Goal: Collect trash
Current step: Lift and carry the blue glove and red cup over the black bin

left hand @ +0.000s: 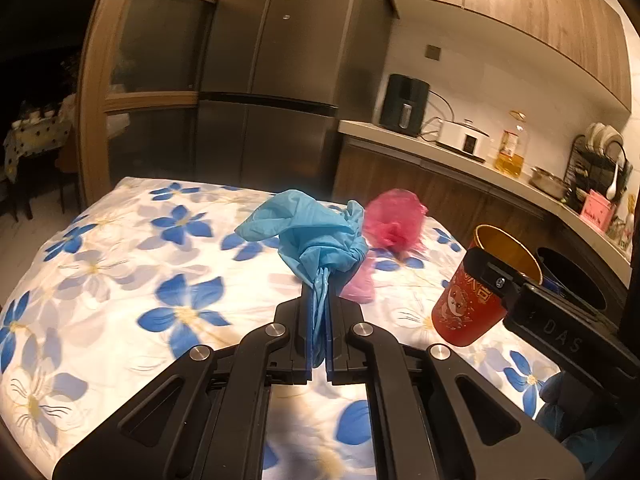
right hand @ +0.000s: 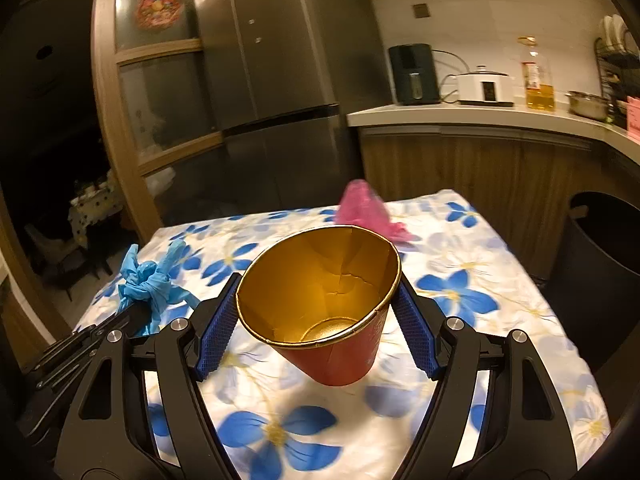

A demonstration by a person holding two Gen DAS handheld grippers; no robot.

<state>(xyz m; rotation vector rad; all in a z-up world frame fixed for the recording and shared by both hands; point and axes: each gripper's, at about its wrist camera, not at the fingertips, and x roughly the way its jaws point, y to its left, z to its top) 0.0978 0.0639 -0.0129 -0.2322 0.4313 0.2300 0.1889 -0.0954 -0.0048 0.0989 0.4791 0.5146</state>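
Pink bag beyond cup; bin right.

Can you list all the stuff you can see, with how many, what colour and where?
Crumpled plastic bag: one, blue, pinched in left gripper.
Crumpled plastic bag: one, pink, on tablecloth's far side.
Paper cup: one, red outside, gold inside, between right gripper's pads.
Floral tablecloth: one, white with blue flowers, covering table.
Round bin: one, black, right of table.
Oil bottle: one, yellow, on counter.
Left gripper: one, black, shut.
Right gripper: one, black, blue pads.
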